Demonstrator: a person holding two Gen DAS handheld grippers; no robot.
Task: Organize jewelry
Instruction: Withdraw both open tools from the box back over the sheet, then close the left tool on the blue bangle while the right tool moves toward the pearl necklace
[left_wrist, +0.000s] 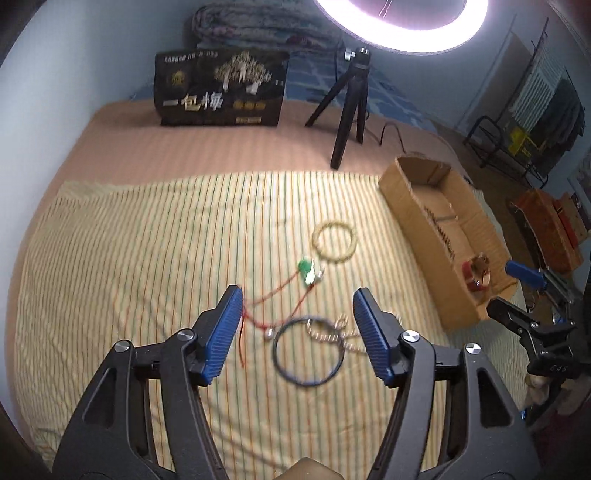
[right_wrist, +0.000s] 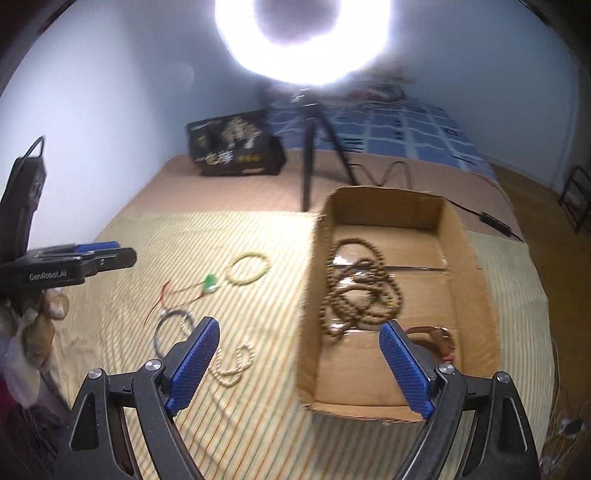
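Observation:
On the striped cloth lie a dark ring bangle (left_wrist: 308, 352), a pale bead chain (left_wrist: 338, 330), a red cord with a green pendant (left_wrist: 306, 271) and a yellow bead bracelet (left_wrist: 334, 240). My left gripper (left_wrist: 298, 325) is open and empty above the bangle. The cardboard box (right_wrist: 476, 280) holds a brown bead necklace (right_wrist: 360, 291) and a reddish piece (right_wrist: 441, 338). My right gripper (right_wrist: 297, 350) is open and empty over the box's near left wall. The bangle (right_wrist: 162, 326), chain (right_wrist: 236, 365), pendant (right_wrist: 209, 282) and bracelet (right_wrist: 248, 271) show left of it.
A ring light on a black tripod (left_wrist: 347, 107) stands behind the cloth, with its cable (right_wrist: 391, 173) trailing right. A black printed bag (left_wrist: 221, 88) stands at the back by the wall. Folded bedding (left_wrist: 258, 27) lies behind. Furniture and boxes (left_wrist: 546, 221) stand off the right edge.

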